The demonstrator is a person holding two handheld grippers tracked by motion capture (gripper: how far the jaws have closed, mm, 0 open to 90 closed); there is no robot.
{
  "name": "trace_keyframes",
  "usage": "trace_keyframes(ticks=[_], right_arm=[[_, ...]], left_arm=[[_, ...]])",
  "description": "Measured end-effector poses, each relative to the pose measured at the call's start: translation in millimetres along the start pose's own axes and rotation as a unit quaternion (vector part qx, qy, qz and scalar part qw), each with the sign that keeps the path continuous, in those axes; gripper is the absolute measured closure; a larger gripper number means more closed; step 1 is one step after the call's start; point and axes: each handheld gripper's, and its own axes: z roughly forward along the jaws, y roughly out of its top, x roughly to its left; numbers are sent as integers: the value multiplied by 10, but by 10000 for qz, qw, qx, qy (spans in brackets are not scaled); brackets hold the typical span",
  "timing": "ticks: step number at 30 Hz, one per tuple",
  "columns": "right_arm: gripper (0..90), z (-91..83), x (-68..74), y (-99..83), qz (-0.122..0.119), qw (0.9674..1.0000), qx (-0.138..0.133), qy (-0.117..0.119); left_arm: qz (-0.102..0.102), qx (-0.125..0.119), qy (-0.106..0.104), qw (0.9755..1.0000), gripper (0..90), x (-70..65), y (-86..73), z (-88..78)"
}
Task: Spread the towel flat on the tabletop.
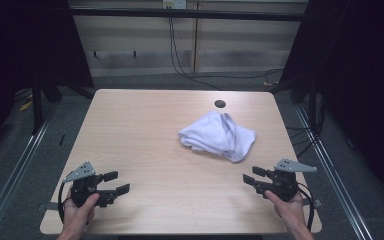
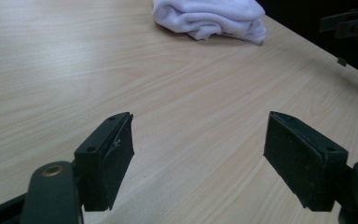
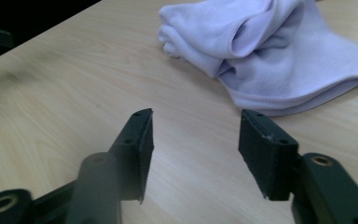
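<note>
A crumpled white towel (image 1: 218, 135) lies bunched on the wooden table (image 1: 145, 130), right of centre. My left gripper (image 1: 115, 182) rests near the front left corner, held by a hand, open with nothing between its jaws. My right gripper (image 1: 250, 180) sits near the front right corner, also open and empty, a short way in front of the towel. In the left gripper view the towel (image 2: 209, 18) lies far ahead, beyond the open gripper (image 2: 198, 161). The right gripper view has the towel (image 3: 270, 51) close ahead, past the open gripper (image 3: 196, 156).
A round cable hole (image 1: 220, 104) sits in the table near its far edge, behind the towel. Black cables (image 1: 180, 65) hang down the back wall to the floor. Metal rails (image 1: 15, 165) run along the floor on both sides of the table.
</note>
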Motion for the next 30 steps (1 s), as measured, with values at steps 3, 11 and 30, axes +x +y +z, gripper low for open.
trace_keyframes(ticks=[3,11,30], right_arm=[[429,32,-21,7,-97,9999,103,-33],[454,203,-104,226,-206,9988,290,349],[330,994,-396,931,-606,9944,855,167]], left_arm=[[-9,-14,-41,10000,260,-10,15,18],[99,218,-24,9997,268,-45,21,107],[250,280,-1,9993,264,41,61,179]])
